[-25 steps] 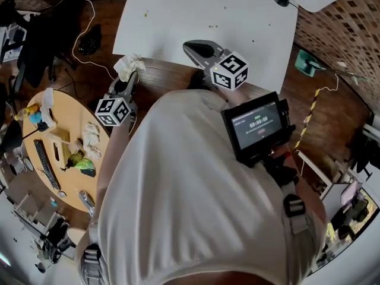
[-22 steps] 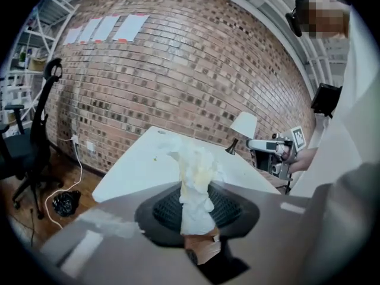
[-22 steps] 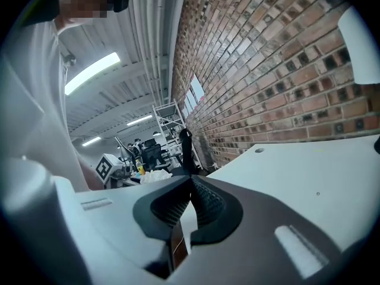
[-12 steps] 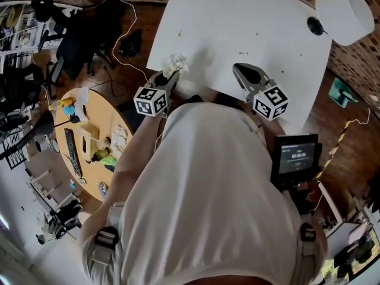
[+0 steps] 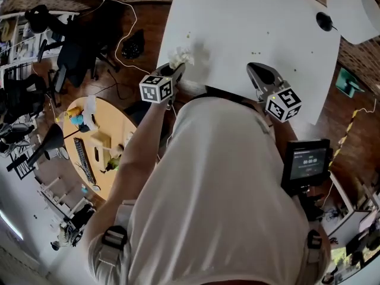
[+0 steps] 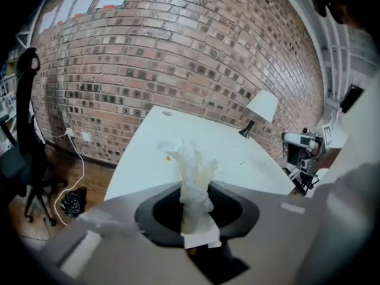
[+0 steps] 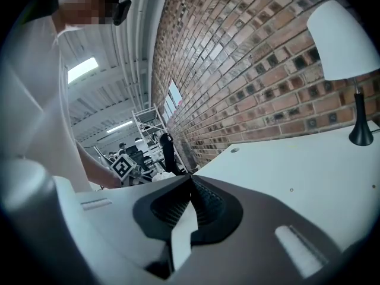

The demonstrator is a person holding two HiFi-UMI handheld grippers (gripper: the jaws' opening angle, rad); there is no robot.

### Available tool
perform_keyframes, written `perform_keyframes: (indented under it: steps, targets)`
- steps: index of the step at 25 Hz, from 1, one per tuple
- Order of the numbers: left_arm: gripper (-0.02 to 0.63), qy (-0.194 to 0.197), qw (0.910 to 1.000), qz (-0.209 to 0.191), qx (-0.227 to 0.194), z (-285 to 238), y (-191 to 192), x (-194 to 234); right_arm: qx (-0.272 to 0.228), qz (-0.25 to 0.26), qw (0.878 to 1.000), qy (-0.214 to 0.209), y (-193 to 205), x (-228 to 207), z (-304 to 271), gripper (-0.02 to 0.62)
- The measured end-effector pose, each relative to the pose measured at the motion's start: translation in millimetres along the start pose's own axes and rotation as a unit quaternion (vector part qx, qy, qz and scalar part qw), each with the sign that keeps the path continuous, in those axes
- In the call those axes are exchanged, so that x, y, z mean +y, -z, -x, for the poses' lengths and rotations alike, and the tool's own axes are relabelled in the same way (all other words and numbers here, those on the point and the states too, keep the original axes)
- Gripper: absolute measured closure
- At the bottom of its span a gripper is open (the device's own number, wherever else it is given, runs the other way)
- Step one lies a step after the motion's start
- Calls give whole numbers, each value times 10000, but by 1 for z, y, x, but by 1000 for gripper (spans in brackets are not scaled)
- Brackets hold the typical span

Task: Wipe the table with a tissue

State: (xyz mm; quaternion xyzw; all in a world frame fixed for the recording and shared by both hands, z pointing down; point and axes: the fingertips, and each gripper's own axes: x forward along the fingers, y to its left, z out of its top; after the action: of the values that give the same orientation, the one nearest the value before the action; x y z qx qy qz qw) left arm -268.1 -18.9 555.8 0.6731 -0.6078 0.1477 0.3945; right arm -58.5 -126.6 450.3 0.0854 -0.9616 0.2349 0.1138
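Note:
A crumpled white tissue (image 5: pixel 181 57) sticks out from my left gripper (image 5: pixel 176 69), which is shut on it over the near left part of the white table (image 5: pixel 255 16). In the left gripper view the tissue (image 6: pixel 193 180) stands up between the jaws, with the table (image 6: pixel 148 159) beyond it. My right gripper (image 5: pixel 256 71) hovers over the table's near edge to the right, jaws shut with nothing in them. In the right gripper view its tips (image 7: pixel 190 180) meet, and the table (image 7: pixel 309 165) stretches ahead. Small crumbs (image 5: pixel 190 35) dot the table.
A white lamp (image 5: pixel 356 8) with a black base (image 5: pixel 323 21) stands at the table's far right. A round wooden table (image 5: pixel 98 144) with clutter sits to the left, next to a black chair (image 5: pixel 65 58) and floor cables. A brick wall (image 6: pixel 178 58) lies behind.
Both grippers have moved forward from the table's near edge to over its top. The left one carried the tissue further onto the table. The right stayed shut.

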Motion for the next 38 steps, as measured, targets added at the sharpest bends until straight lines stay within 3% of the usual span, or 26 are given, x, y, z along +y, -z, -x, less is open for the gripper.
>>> perform_keyframes:
  steps: [3, 9, 13, 18, 24, 29, 31, 34, 35, 38]
  targets:
    - [503, -106, 9993, -164, 314, -9, -2, 24, 28, -111, 9998, 158, 3, 1, -7, 588]
    - [503, -437, 9971, -304, 551, -38, -31, 75, 29, -5, 9990, 446, -8, -5, -24, 588]
    - [503, -340, 9943, -584, 820, -57, -27, 95, 14, -186, 9974, 690, 6, 3, -26, 588]
    - [503, -332, 9812, -921, 1663, -64, -34, 97, -109, -308, 9944, 1006, 4, 5, -20, 588]
    - [503, -173, 9669, -1400, 2128, -86, -37, 94, -182, -448, 9899, 1332, 7, -5, -4, 588]
    - [503, 53, 9376, -2415, 2502, -92, -36, 86, -226, -532, 9874, 1470, 10, -4, 0, 588]
    - [502, 150, 9147, -2949, 2758, -93, -31, 85, -227, -546, 9871, 1490, 10, -4, 1, 588]
    - [497, 283, 8735, -3730, 3116, -99, -25, 86, -217, -571, 9862, 1538, 11, -5, 3, 588]
    - [497, 356, 8648, -3904, 3136, -102, -25, 85, -218, -580, 9858, 1560, 12, -6, 4, 588]
    - [493, 551, 8568, -4080, 3105, -110, -28, 78, -245, -607, 9845, 1628, 14, -4, 7, 588]
